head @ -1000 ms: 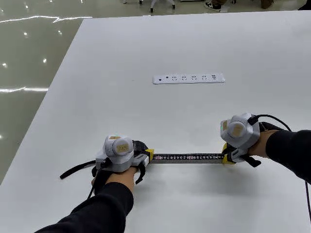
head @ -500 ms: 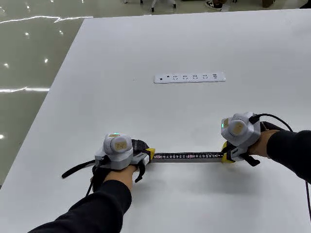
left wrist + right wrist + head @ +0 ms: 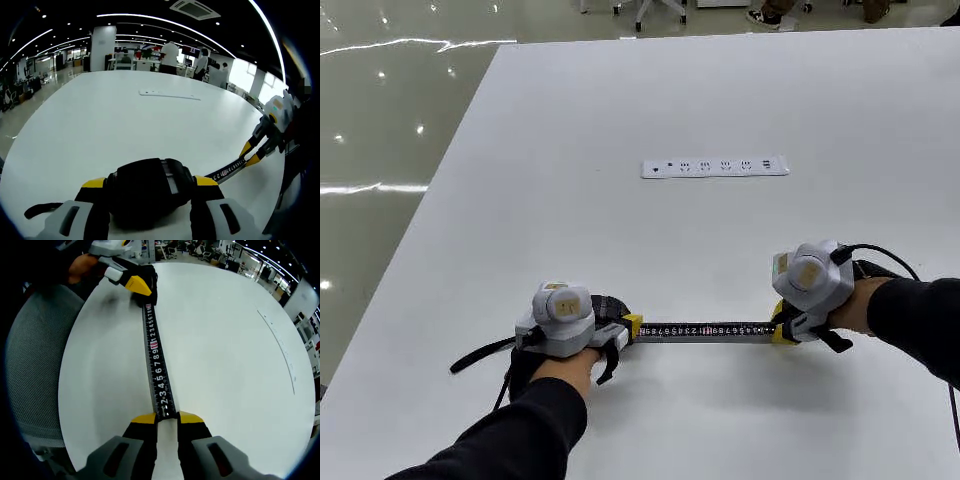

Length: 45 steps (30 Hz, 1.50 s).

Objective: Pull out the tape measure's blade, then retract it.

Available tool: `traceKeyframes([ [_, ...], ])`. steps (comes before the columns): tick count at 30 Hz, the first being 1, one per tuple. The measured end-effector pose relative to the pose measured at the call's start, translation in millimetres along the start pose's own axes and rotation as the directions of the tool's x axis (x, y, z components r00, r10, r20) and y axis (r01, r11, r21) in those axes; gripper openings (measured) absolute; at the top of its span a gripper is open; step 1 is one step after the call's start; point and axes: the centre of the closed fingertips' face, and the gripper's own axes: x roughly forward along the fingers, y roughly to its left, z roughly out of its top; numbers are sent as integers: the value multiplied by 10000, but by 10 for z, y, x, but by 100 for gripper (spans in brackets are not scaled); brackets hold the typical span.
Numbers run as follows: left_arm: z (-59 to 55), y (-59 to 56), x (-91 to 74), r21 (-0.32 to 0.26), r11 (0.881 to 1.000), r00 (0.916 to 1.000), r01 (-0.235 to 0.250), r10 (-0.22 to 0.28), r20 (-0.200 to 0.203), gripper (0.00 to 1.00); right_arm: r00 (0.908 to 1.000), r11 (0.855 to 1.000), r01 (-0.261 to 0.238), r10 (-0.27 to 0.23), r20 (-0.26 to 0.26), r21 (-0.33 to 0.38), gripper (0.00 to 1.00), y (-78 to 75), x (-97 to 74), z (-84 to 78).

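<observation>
My left gripper (image 3: pixel 620 328) is shut on the black tape measure case (image 3: pixel 149 186), which rests on the white table (image 3: pixel 700 90) near its front edge. The blade (image 3: pixel 705 329) runs from the case rightward across the table to my right gripper (image 3: pixel 782 331), which is shut on the blade's tip. In the right gripper view the numbered blade (image 3: pixel 156 360) stretches from my yellow-tipped jaws up to the case (image 3: pixel 148 284) and the left gripper's yellow tip (image 3: pixel 137 285). In the left gripper view the blade (image 3: pixel 230 171) leads right to the right gripper (image 3: pixel 252 152).
A white power strip (image 3: pixel 715 166) lies flat mid-table, well beyond the blade. A black strap (image 3: pixel 480 352) trails left from the case. The table's left edge drops to a shiny floor (image 3: pixel 370 130). People stand and chairs sit far behind the table (image 3: pixel 170 52).
The span of blade between the two grippers has grown slightly shorter, the right gripper drawing a little closer to the case. The head camera tilted, shifting the whole scene down.
</observation>
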Motion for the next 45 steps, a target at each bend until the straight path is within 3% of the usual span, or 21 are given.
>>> traceKeyframes([
  [4, 0, 0, 1, -4, 10000, 10000, 0, 0, 2, 61, 10000, 9999, -65, 65, 42, -83, 9, 10, 8, 26],
  [10, -2, -1, 4, -1, 10000, 10000, 14, -14, -15, 62, 9999, 9969, -98, 101, 37, -786, 11, 23, 22, 63],
  [13, -4, 2, 7, -7, 10000, 10000, 32, -32, -21, 62, 9996, 9960, -58, 81, 255, -895, 11, 39, 47, 138],
  [18, -3, 1, 7, -13, 10000, 10000, 35, -35, -17, 62, 9987, 9976, -92, 126, 502, -690, 11, 58, 82, 238],
  [25, -2, -4, 7, -26, 10000, 10000, 38, -38, -10, 62, 9977, 9993, -27, 52, 671, -378, 10, 42, 92, 240],
  [45, -9, 0, 13, -81, 10000, 10000, 28, -28, -6, 62, 9974, 9998, 63, -49, 715, -202, 11, 58, 116, 303],
])
